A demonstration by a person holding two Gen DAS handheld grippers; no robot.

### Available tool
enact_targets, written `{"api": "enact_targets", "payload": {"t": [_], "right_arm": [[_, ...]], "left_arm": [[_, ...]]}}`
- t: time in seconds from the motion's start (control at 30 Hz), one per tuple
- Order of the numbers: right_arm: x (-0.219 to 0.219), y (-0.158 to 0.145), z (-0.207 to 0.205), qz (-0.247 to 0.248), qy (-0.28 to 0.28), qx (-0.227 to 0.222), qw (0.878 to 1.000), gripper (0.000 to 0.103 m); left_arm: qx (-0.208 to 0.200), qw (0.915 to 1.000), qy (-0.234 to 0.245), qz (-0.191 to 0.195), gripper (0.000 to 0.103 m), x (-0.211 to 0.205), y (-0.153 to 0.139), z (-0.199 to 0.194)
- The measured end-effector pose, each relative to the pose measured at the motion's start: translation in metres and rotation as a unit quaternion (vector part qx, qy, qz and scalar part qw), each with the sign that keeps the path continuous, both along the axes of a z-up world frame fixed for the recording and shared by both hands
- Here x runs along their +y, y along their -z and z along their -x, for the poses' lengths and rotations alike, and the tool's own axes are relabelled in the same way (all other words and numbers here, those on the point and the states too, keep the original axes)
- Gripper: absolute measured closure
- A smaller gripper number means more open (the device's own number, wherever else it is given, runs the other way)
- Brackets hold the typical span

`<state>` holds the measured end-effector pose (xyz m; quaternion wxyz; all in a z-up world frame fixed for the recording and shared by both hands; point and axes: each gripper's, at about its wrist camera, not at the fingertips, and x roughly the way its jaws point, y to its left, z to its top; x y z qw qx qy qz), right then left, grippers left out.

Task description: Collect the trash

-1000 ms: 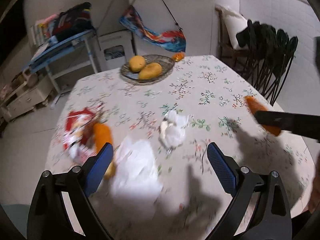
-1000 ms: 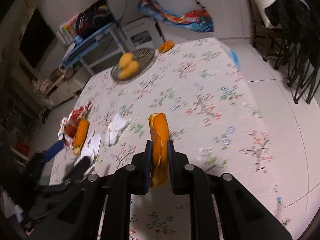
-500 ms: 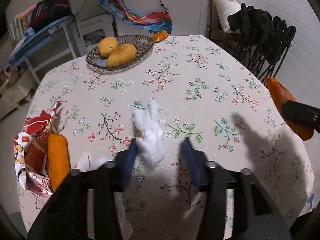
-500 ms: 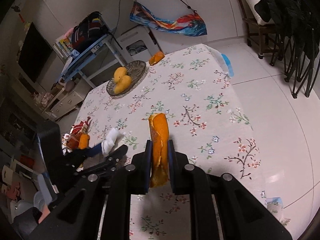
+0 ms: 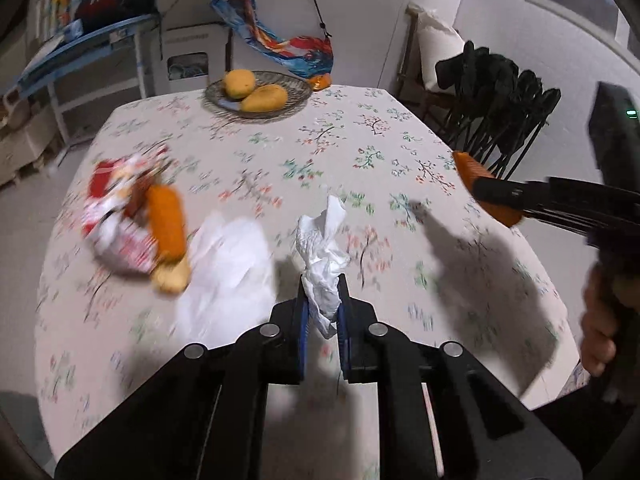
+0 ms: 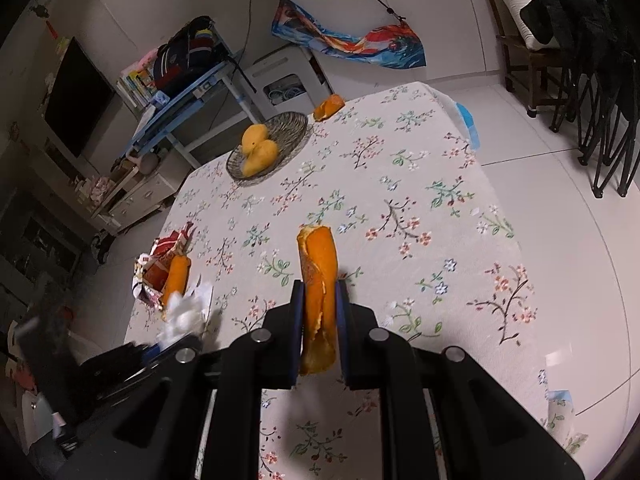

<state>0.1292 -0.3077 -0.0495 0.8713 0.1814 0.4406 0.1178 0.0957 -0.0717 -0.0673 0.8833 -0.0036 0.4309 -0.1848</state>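
Observation:
A crumpled white tissue (image 5: pixel 322 240) stands up between the blue pads of my left gripper (image 5: pixel 323 282), whose jaws are closing and pinch its lower end above the flowered tablecloth (image 5: pixel 360 140). My right gripper (image 6: pixel 320 286) is shut on a long strip of orange peel (image 6: pixel 318 256), held upright over the table. The left wrist view catches that peel (image 5: pixel 466 166) at the right. To the left lie a red and white wrapper (image 5: pixel 116 216), another orange peel (image 5: pixel 166 224) and a white sheet (image 5: pixel 228 272). A small peel (image 6: pixel 329 106) sits at the far edge.
A woven basket (image 5: pixel 298 92) with two mangoes stands at the table's far side. Dark folded chairs (image 5: pixel 500 100) are off the right edge, a blue shelf (image 5: pixel 80 44) at the back left. A person's hand (image 5: pixel 600 332) grips the right tool's handle.
My left gripper went from wide open to closed around the tissue and lifted it off the cloth. The right gripper kept still with its peel.

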Motion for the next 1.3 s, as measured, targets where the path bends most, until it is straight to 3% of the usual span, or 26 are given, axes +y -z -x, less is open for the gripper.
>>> {"api": "enact_targets", "payload": {"t": [0.23,0.47,0.97,1.3], "right_arm": [[0.025,0.010,0.008,-0.010,-0.027,0.017,0.999,0.087],[0.060,0.010,0.038,-0.017,-0.060,0.006,0.998,0.087],[0.085,0.016,0.115,-0.062,-0.064,-0.014,0.996,0.087],[0.099,0.025,0.155,-0.079,-0.082,0.003,0.993,0.087]], "left_arm": [[-0.010,0.9988,-0.045,0.018,0.091,0.043,-0.016,0.048],[-0.019,0.9950,-0.093,0.030,0.091,0.079,-0.022,0.078],[-0.035,0.9949,-0.085,0.040,0.091,0.085,-0.029,0.131],[-0.040,0.9956,-0.079,0.030,0.091,0.084,-0.028,0.163]]}}
